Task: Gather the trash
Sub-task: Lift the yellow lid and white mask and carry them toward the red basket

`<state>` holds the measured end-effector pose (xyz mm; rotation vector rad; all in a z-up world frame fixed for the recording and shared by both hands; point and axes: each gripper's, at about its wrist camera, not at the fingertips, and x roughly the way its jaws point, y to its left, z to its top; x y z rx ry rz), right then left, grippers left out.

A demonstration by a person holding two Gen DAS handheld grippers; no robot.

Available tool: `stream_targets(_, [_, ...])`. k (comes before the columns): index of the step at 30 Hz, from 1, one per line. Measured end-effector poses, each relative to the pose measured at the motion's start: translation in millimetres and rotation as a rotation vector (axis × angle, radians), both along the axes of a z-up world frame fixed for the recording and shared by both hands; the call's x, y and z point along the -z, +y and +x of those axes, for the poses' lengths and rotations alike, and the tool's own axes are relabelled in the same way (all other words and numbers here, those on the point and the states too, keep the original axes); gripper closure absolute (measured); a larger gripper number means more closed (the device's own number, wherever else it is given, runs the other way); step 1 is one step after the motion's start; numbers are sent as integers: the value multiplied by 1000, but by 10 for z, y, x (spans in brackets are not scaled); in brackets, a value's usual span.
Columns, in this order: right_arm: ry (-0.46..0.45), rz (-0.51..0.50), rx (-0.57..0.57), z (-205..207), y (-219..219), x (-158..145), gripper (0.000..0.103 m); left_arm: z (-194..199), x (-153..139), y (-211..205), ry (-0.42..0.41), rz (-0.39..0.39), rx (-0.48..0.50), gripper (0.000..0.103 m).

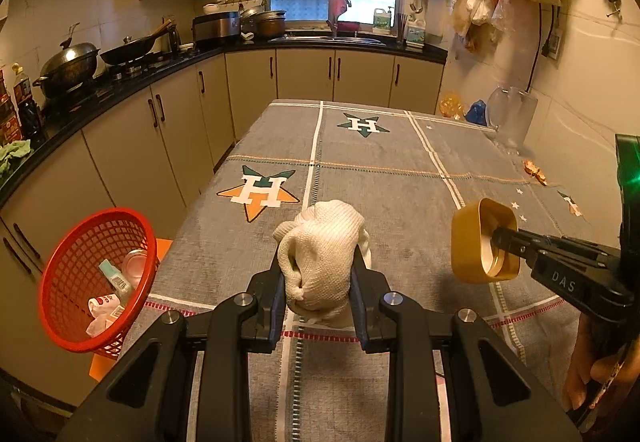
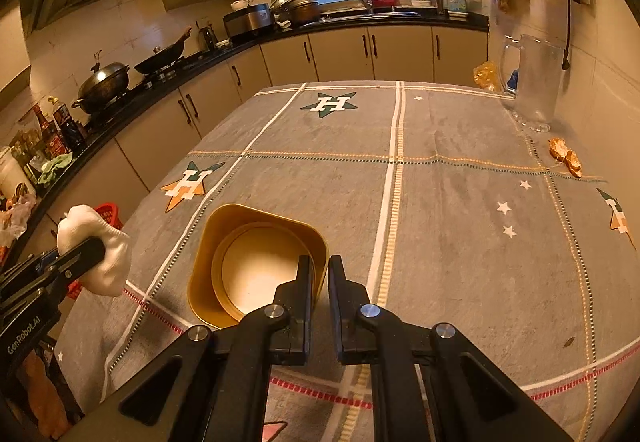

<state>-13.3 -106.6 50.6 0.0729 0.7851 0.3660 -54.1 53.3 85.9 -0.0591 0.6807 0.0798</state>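
Note:
My left gripper (image 1: 318, 262) is shut on a crumpled white cloth wad (image 1: 322, 254), held above the near end of the table; the same wad (image 2: 96, 250) shows at the left edge of the right wrist view. My right gripper (image 2: 321, 262) is shut on the rim of a gold square lid (image 2: 256, 262), gripping one wall with the hollow side facing the camera. In the left wrist view that lid (image 1: 482, 240) hangs at the right, off the cloth. A red mesh basket (image 1: 98, 278) stands left of the table, below its edge, with several discarded items inside.
A grey star-patterned tablecloth (image 2: 440, 182) covers the table. Orange peel scraps (image 2: 564, 160) lie near its right edge, by a glass pitcher (image 2: 534, 82). Kitchen cabinets and a stove with woks run along the left. A person's hand (image 1: 596, 382) holds the right tool.

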Motion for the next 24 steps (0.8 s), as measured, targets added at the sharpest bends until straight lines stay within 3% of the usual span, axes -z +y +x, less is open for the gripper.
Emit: stream_targets(24, [-17,-92,-80,-146,538,-21,94,-167,50,481,-12,-38,-86,77])
